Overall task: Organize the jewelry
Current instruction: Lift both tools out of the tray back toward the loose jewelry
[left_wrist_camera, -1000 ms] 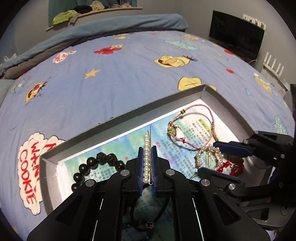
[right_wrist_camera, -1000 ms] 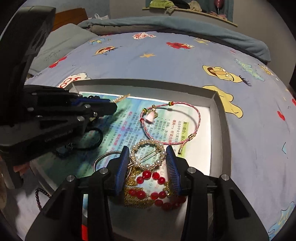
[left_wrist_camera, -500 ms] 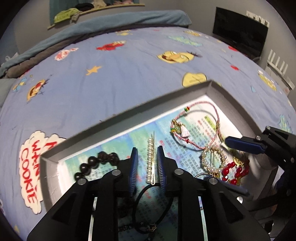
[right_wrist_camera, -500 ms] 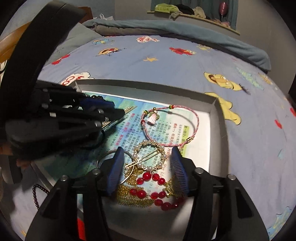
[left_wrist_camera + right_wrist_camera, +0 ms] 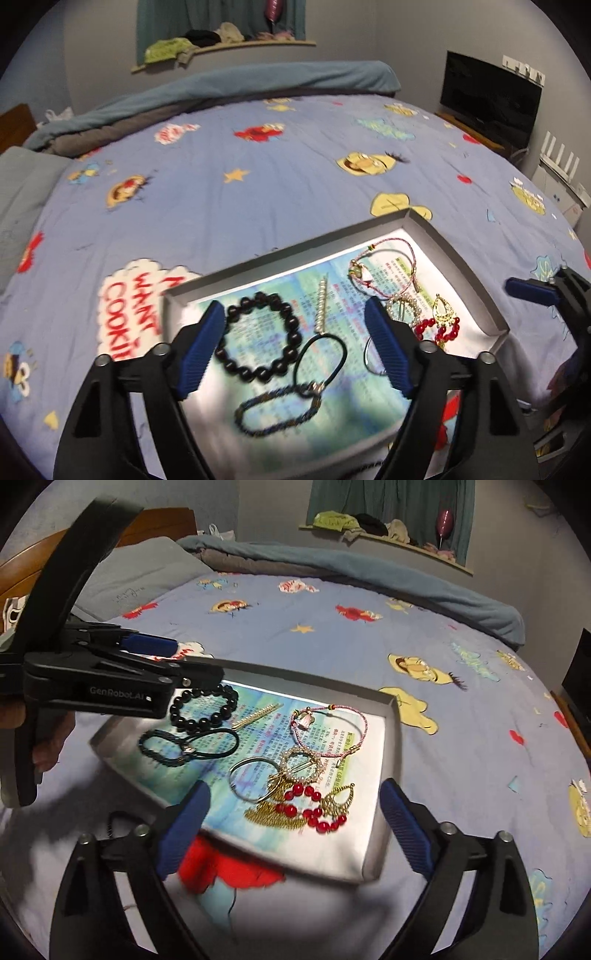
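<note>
A grey tray (image 5: 461, 254) (image 5: 392, 738) lined with printed paper lies on the bed and holds the jewelry. In it lie a pearl hair clip (image 5: 322, 306) (image 5: 258, 715), a black bead bracelet (image 5: 255, 336) (image 5: 205, 710), a dark hair tie with a braided loop (image 5: 295, 387) (image 5: 184, 747), a pink cord bracelet (image 5: 384, 269) (image 5: 328, 731), a pearl ring clip (image 5: 301, 764), a metal ring (image 5: 251, 777) and red-and-gold earrings (image 5: 439, 325) (image 5: 314, 808). My left gripper (image 5: 295, 347) is open and empty above the tray. My right gripper (image 5: 291, 827) is open and empty above the tray's near edge.
The tray lies on a blue cartoon-print bedspread (image 5: 258, 177). A folded blanket (image 5: 221, 88) and pillow (image 5: 140, 576) lie at the bed's head. A TV (image 5: 491, 99) stands at the right. The left gripper's body (image 5: 103, 690) shows over the tray's left corner.
My left gripper let go of the pearl hair clip, which now lies in the tray, opened wide and pulled back upward. My right gripper also opened wide and pulled back from the pearl ring clip.
</note>
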{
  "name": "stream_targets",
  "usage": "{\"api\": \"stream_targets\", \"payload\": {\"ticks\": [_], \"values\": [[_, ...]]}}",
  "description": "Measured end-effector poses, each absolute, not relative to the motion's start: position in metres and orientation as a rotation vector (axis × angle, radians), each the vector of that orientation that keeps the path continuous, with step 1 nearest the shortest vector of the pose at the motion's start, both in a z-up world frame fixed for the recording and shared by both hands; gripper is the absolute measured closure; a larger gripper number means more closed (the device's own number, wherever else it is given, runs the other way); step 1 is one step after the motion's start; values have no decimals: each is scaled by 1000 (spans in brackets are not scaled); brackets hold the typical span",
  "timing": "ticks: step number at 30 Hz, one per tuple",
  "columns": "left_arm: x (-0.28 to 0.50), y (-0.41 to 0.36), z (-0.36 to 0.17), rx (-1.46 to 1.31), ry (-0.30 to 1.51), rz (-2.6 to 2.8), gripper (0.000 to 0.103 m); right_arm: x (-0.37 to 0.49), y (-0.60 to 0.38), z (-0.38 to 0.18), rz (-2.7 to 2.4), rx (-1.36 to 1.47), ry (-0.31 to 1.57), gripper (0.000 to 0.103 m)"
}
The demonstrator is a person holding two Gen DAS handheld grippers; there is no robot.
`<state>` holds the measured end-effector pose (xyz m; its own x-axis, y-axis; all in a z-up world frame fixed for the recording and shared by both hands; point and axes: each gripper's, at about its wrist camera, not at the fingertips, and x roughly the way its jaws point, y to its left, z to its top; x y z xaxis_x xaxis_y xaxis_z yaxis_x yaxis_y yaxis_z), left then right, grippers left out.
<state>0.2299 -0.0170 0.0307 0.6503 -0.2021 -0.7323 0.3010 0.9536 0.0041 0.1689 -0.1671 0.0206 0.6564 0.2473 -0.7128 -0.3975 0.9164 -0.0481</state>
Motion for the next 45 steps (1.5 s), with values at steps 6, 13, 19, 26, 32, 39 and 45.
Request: {"api": "stream_targets", "payload": {"ticks": [6,13,19,26,32,39,45], "values": [[184,5,56,120,744,-215,13,139,-174,39,360,-199,751,6],[120,25,71,109,701,-178,11,102,-184,48,347,-163,737,6],[77,34,66,96,704,-163,11,77,-188,51,332,-136,731,6],[48,45,59,40,711,-112,10,57,-189,41,320,-76,721,6],[40,46,46,23,716,-81,10,54,-191,17,305,4,754,6],[50,44,26,-19,723,-62,9,55,-190,-2,299,33,760,6],[63,40,-1,10,758,-44,9,54,-185,-13,313,-1,749,6]]}}
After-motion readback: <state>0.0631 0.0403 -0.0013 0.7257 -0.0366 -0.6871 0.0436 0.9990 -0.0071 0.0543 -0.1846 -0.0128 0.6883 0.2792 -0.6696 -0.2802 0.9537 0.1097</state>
